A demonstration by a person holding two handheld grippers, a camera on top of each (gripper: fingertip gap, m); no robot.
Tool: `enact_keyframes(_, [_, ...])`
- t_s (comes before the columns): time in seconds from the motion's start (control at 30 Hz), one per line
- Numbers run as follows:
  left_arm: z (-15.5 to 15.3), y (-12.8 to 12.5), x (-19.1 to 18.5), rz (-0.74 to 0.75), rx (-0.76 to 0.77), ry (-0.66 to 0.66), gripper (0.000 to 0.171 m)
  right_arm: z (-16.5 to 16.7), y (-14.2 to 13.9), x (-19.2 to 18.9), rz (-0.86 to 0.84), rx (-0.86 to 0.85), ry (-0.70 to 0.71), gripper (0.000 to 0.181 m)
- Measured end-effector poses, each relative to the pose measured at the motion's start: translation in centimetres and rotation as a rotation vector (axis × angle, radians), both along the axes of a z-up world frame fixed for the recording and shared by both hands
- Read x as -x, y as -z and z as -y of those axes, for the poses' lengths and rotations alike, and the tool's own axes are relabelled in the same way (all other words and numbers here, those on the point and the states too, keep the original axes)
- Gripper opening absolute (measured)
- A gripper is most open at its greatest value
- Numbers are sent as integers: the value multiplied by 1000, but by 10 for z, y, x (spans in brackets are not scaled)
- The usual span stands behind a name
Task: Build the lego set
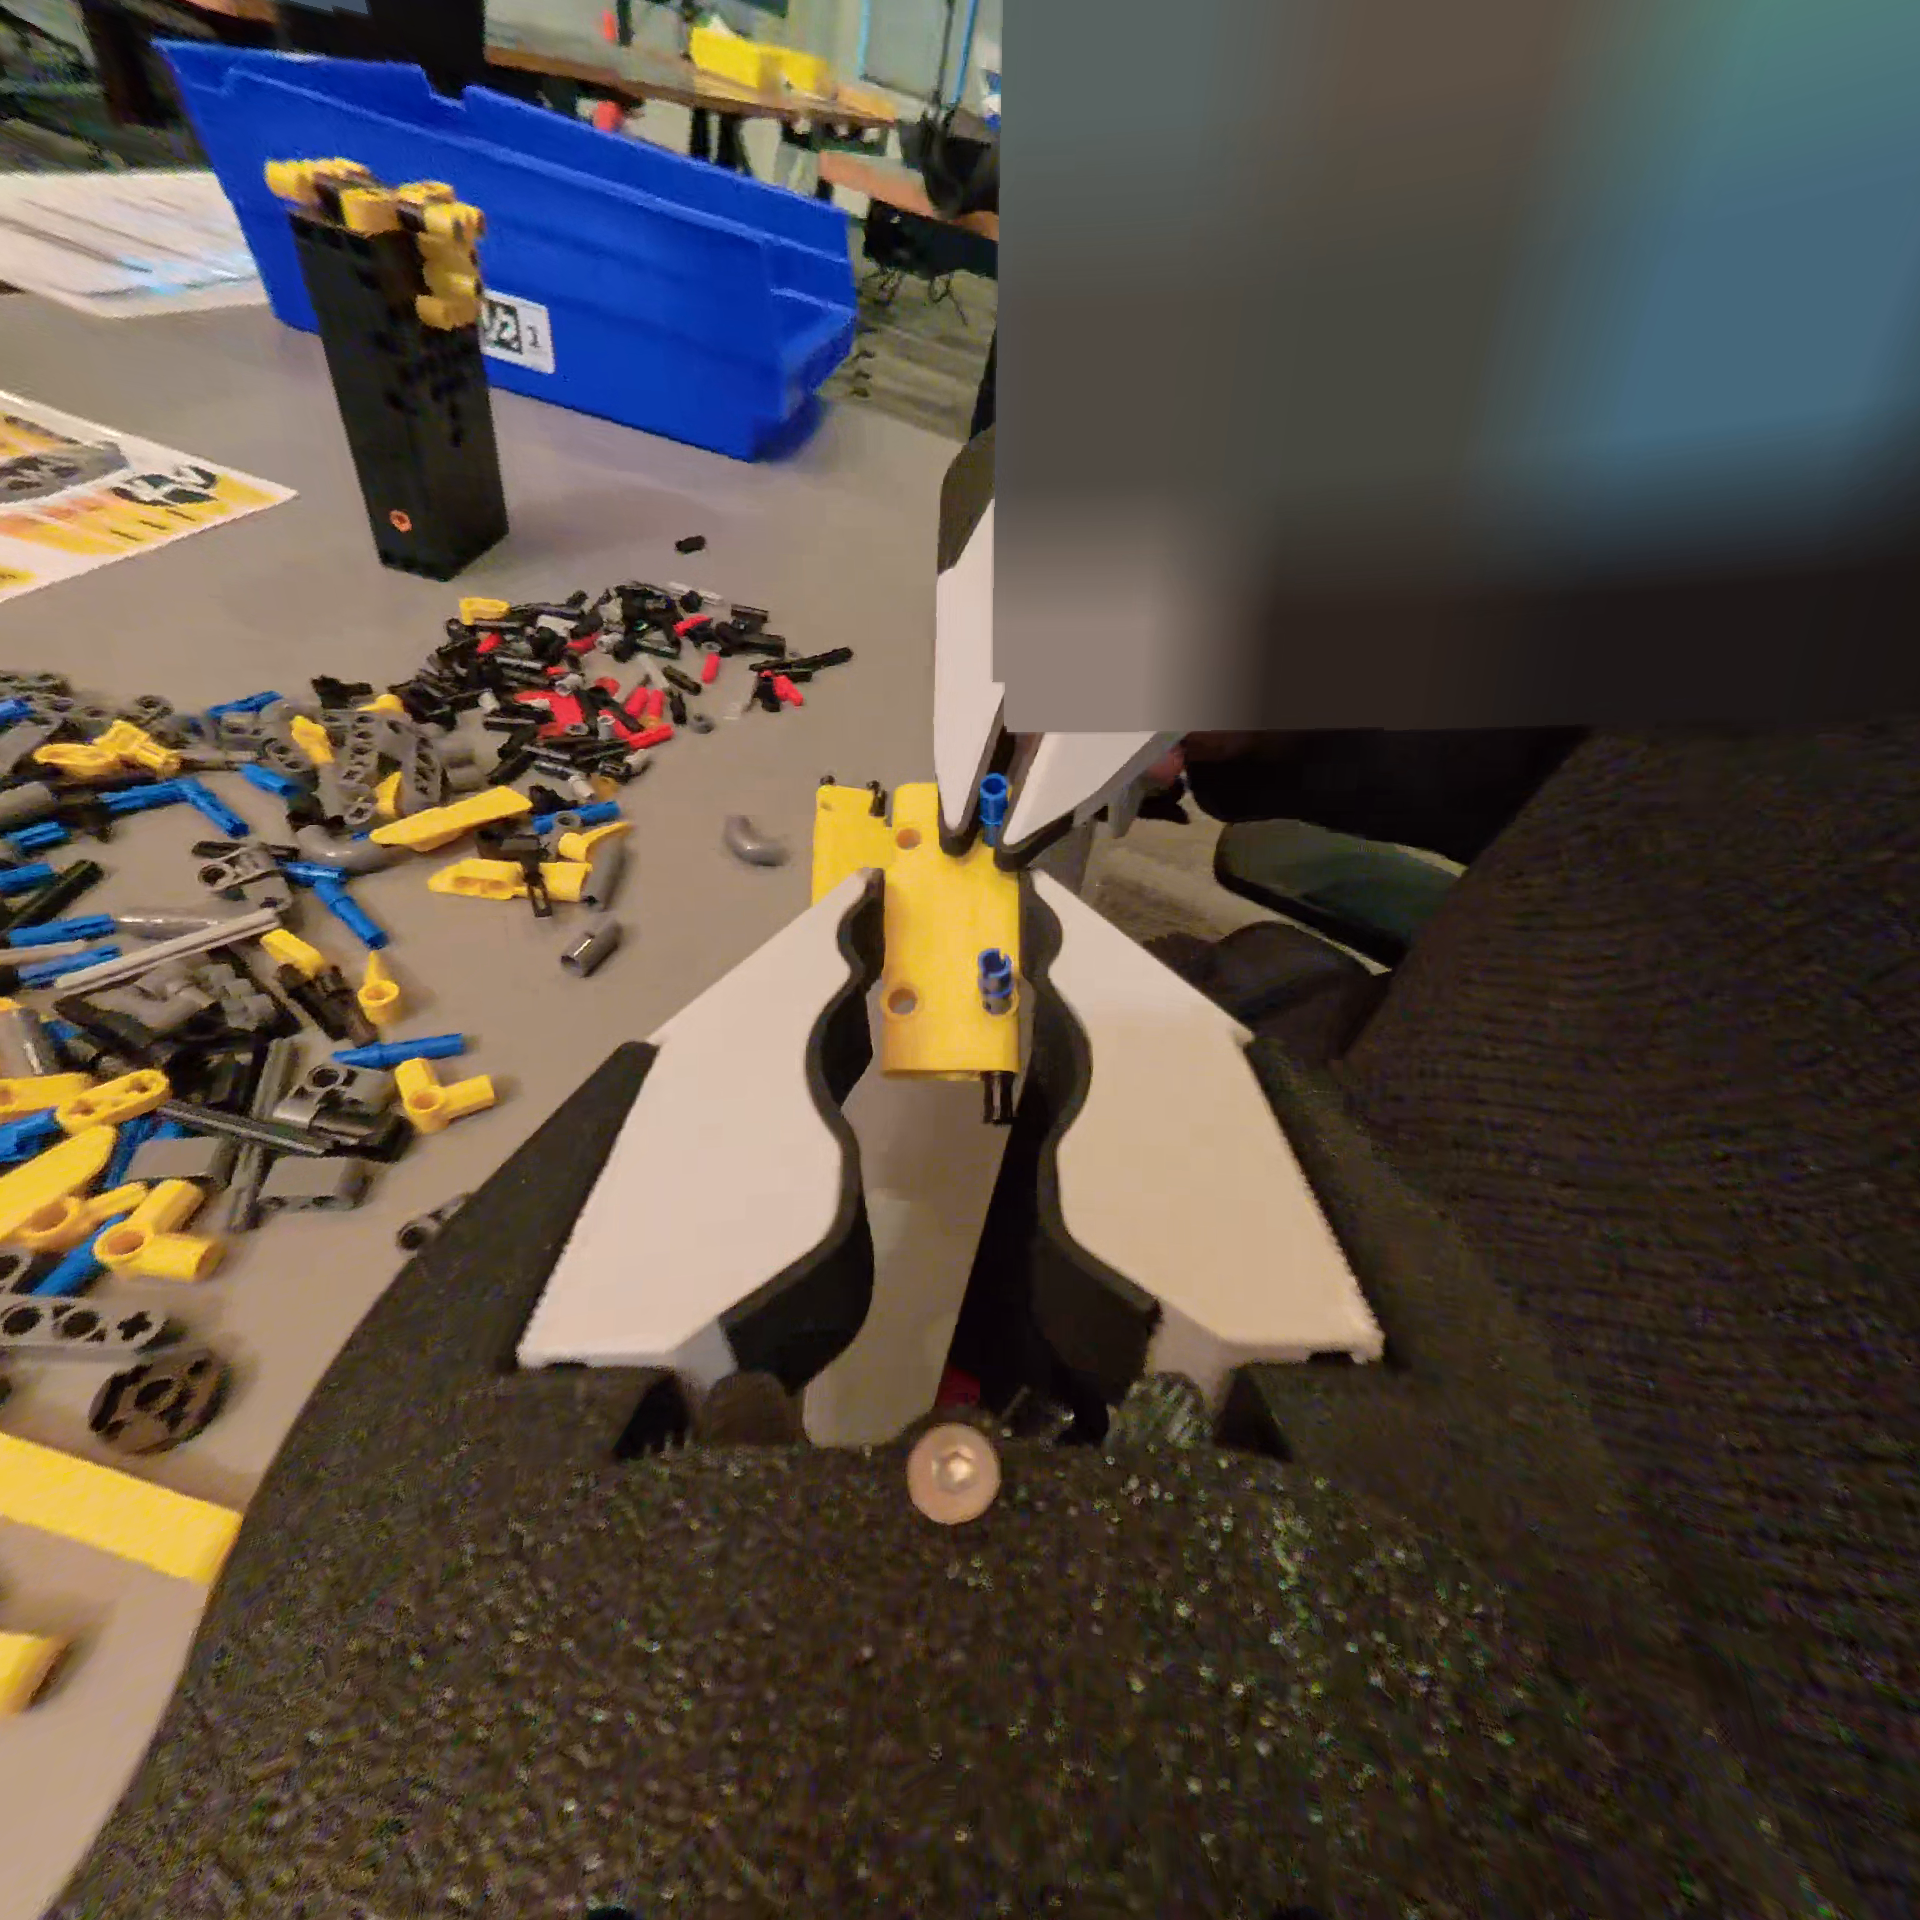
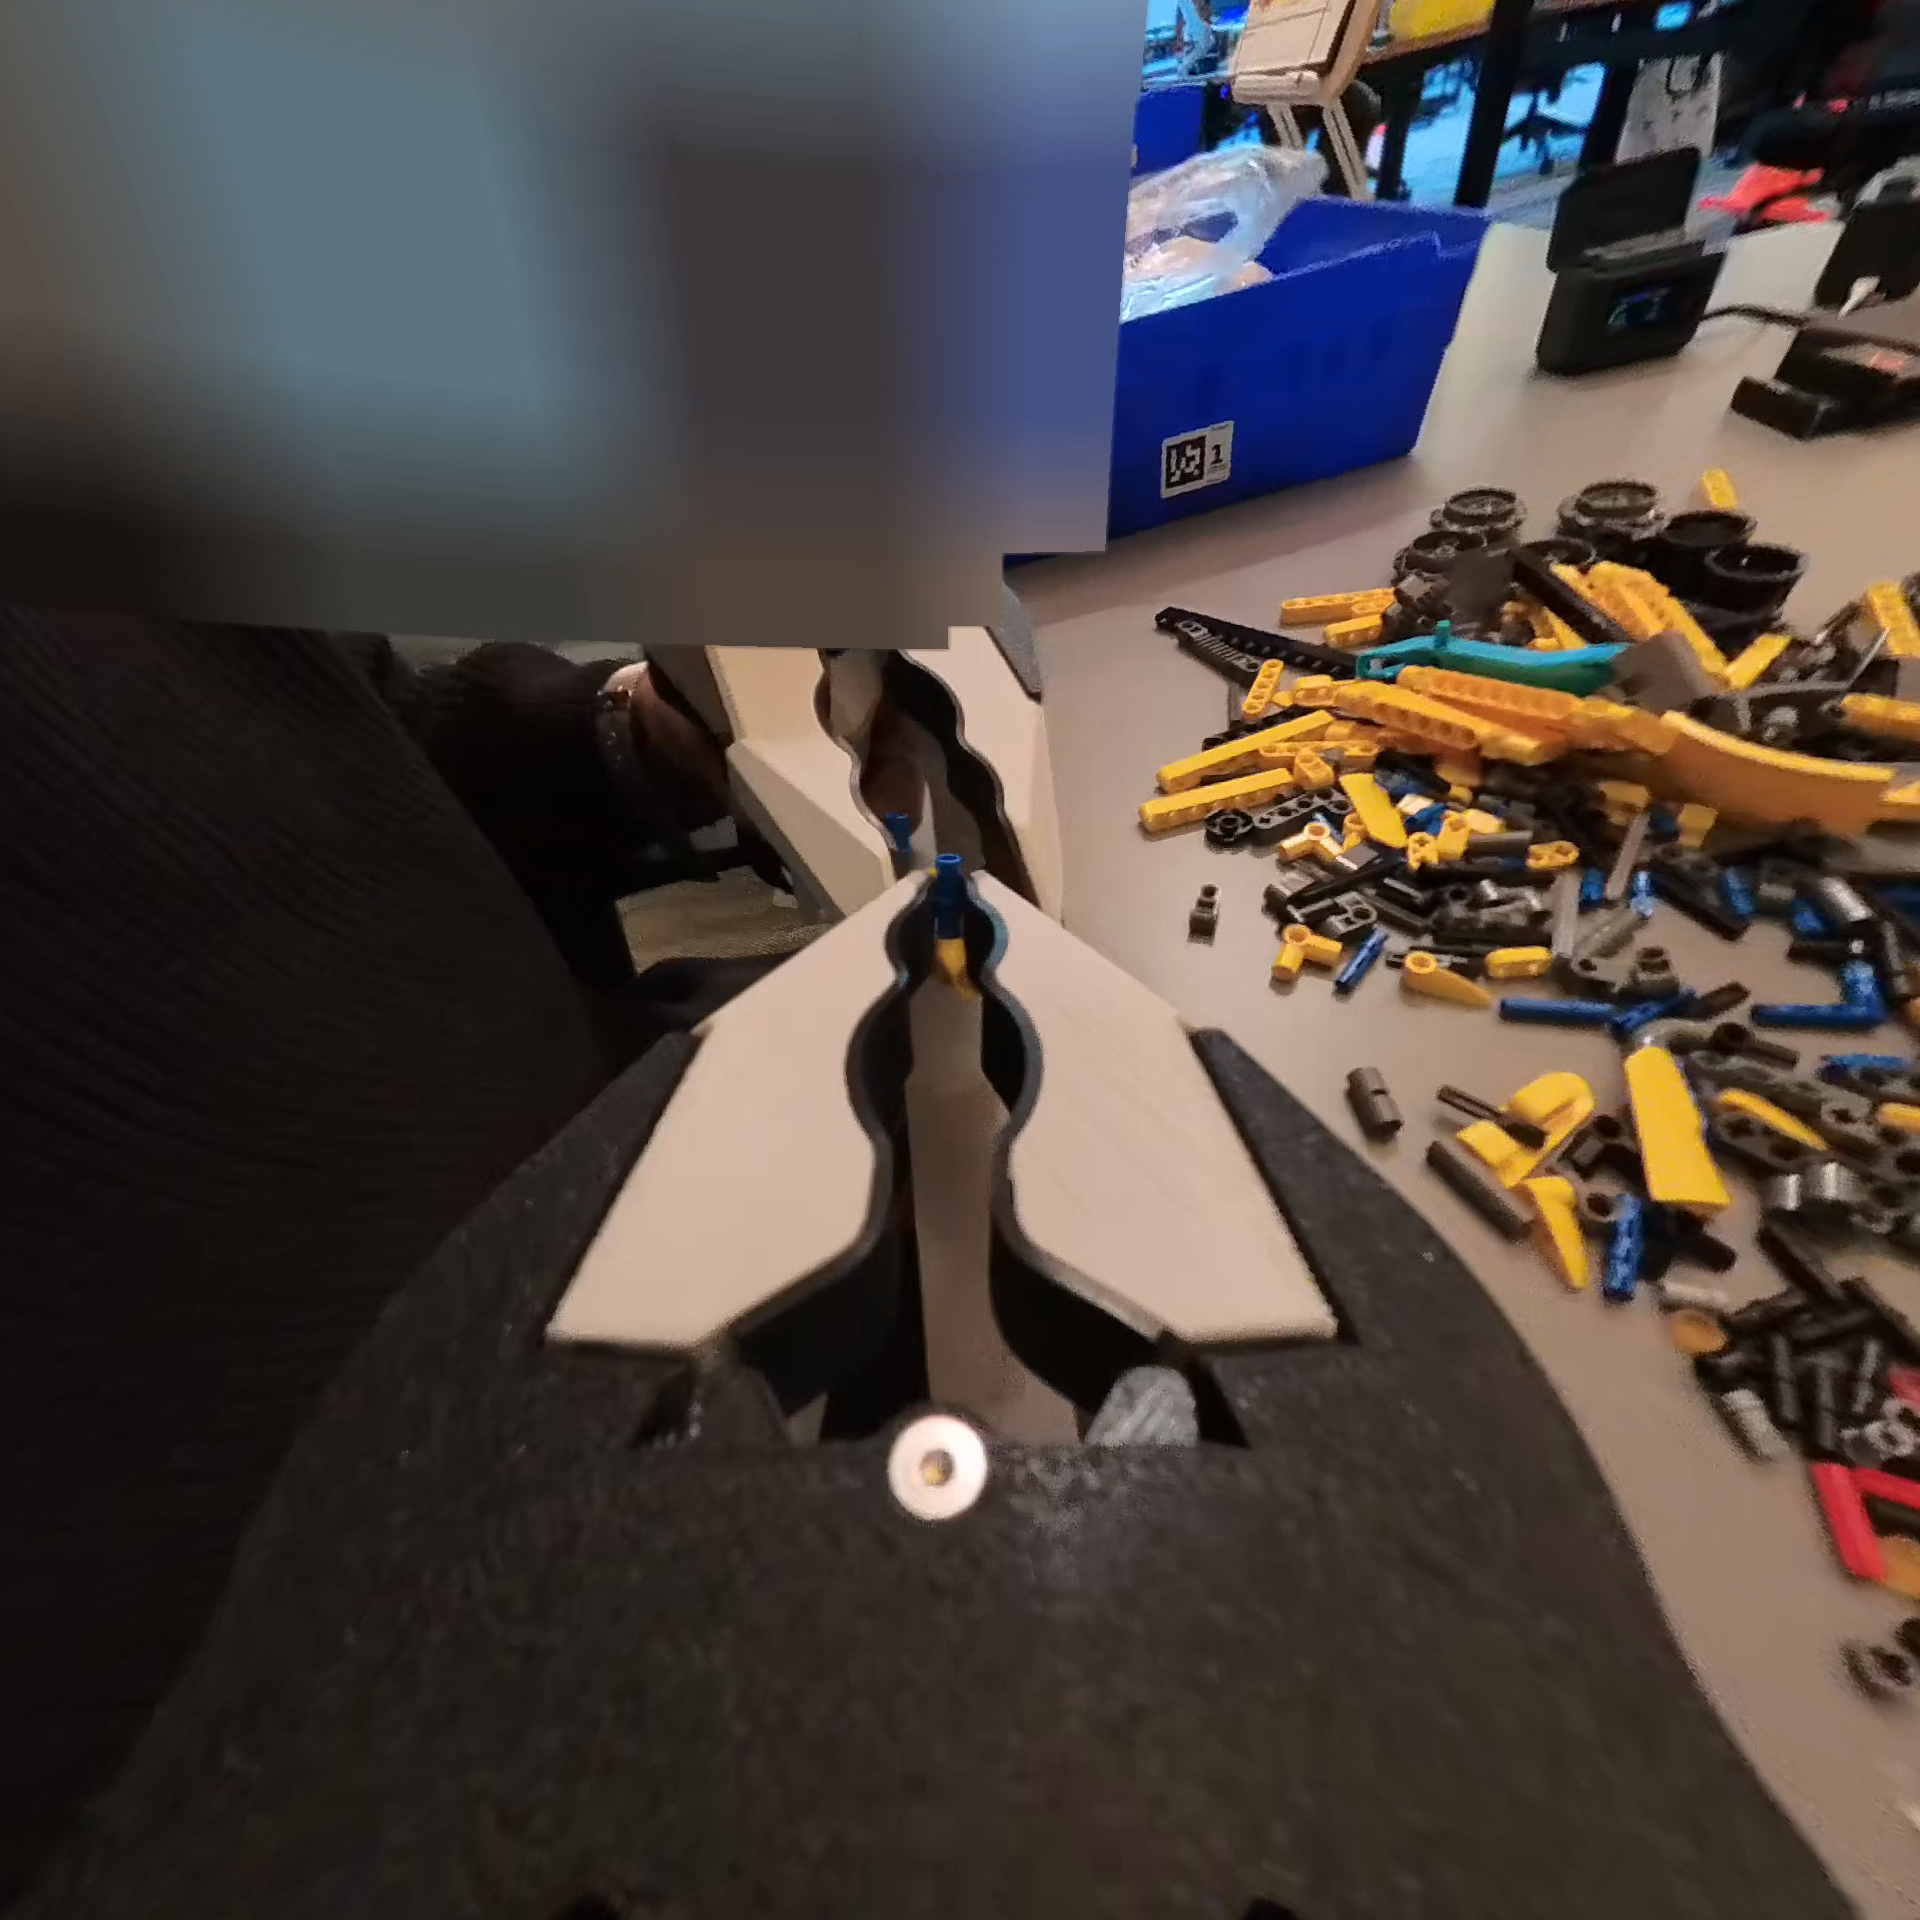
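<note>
- The left gripper (image 1: 943, 914), at the centre of the left wrist view, is clamped on a yellow panel (image 1: 940, 961); one blue pin (image 1: 995, 980) stands in the panel's face.
- The right gripper (image 2: 943, 904), at the centre of its own view, pinches a second blue pin (image 2: 945, 883) by the tips. In the left view that gripper comes down from above, its tips at the panel's upper edge, with the pin between them.
- Left of the panel, loose parts (image 1: 260, 935) in yellow, blue, grey, black and red cover the grey table (image 1: 644, 499).
- A black tower (image 1: 410, 384) capped with yellow stands upright at upper left, with a blue bin (image 1: 644, 270) behind it.
- Printed sheets (image 1: 104, 499) lie at the left edge.
- In the right view, yellow beams and black tyres (image 2: 1621, 551) are heaped at the right.
</note>
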State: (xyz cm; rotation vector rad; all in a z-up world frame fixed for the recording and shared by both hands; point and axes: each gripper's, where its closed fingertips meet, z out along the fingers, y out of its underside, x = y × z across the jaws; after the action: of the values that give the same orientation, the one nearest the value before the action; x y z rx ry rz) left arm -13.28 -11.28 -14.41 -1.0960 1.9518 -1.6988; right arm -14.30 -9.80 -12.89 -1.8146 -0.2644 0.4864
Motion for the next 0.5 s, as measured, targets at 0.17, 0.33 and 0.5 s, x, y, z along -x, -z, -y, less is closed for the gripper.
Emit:
enact_keyframes(0.17, [-4, 17, 2, -64, -162, -29, 25, -3, 14, 1, -56, 11, 53, 4])
enact_keyframes(0.33, [6, 9, 10, -116, -80, 50, 25, 3, 6, 10, -59, -19, -31, 3])
enact_keyframes(0.5, [15, -4, 15, -121, 2, 130, 25, 12, -8, 14, -212, -51, -106, 3])
